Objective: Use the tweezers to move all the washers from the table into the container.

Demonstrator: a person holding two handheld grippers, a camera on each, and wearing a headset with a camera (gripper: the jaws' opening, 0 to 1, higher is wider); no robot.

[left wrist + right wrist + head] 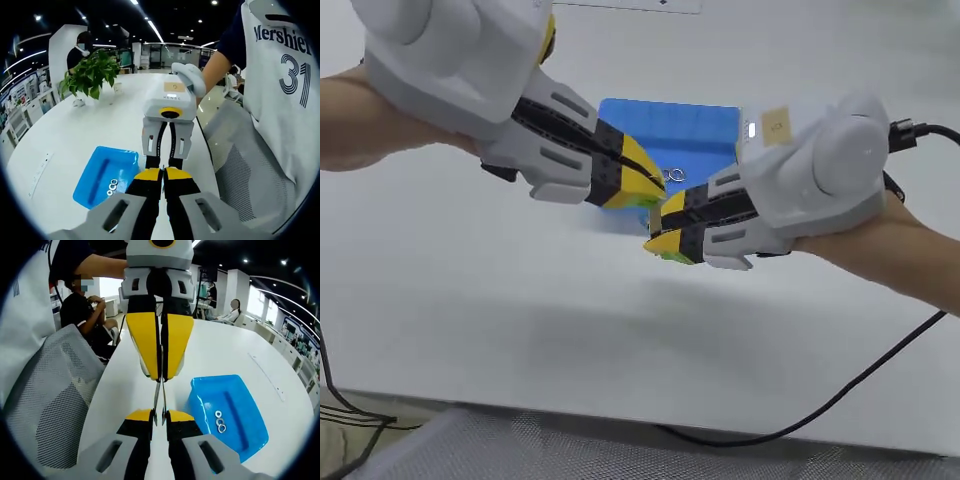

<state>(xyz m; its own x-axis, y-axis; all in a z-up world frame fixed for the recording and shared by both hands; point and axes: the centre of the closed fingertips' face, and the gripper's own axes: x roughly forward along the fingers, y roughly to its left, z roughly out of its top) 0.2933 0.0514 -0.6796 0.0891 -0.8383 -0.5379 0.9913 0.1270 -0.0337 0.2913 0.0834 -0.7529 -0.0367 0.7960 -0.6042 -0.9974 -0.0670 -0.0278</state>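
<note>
gripping tweezers (159,400) end to end: left gripper (161,376) clamped on rear, right gripper (160,416) pinched narrow over tips. long axis along both jaws' line, tips toward right gripper.

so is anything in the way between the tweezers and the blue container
Nothing visible does. The thin metal tweezers run between the left gripper and right gripper, beside the blue plastic container, with bare white table between them. Three small metal washers already lie inside it.
</note>
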